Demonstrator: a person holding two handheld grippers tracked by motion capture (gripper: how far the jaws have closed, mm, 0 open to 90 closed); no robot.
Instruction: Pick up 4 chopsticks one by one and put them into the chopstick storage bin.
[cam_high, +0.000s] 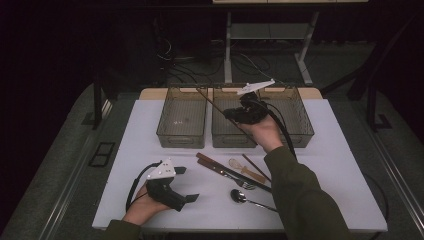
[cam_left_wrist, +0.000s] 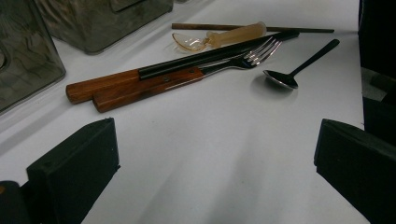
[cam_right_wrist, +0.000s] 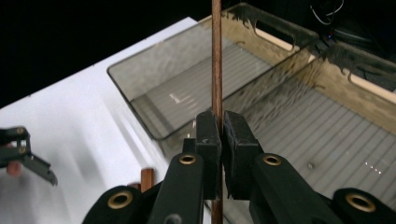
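My right gripper (cam_high: 234, 114) (cam_right_wrist: 222, 116) is raised over the middle clear bin (cam_high: 225, 137) and is shut on a thin brown chopstick (cam_high: 212, 102) (cam_right_wrist: 216, 56). The stick passes between the pads and sticks out past them on both sides, slanting up toward the left bin (cam_high: 182, 135). My left gripper (cam_high: 186, 184) (cam_left_wrist: 215, 158) rests at the table's front left, open, with bare white table between its jaws. It also appears far off in the right gripper view (cam_right_wrist: 28, 158).
Between the hands lie a wooden-handled knife (cam_high: 215, 167) (cam_left_wrist: 107, 86) and fork (cam_left_wrist: 243, 58), an amber plastic spoon (cam_high: 245, 170) (cam_left_wrist: 219, 37), a second chopstick (cam_high: 256, 166) (cam_left_wrist: 252, 29) and a dark spoon (cam_high: 240, 196) (cam_left_wrist: 289, 77). A third bin (cam_high: 300, 122) stands at the right.
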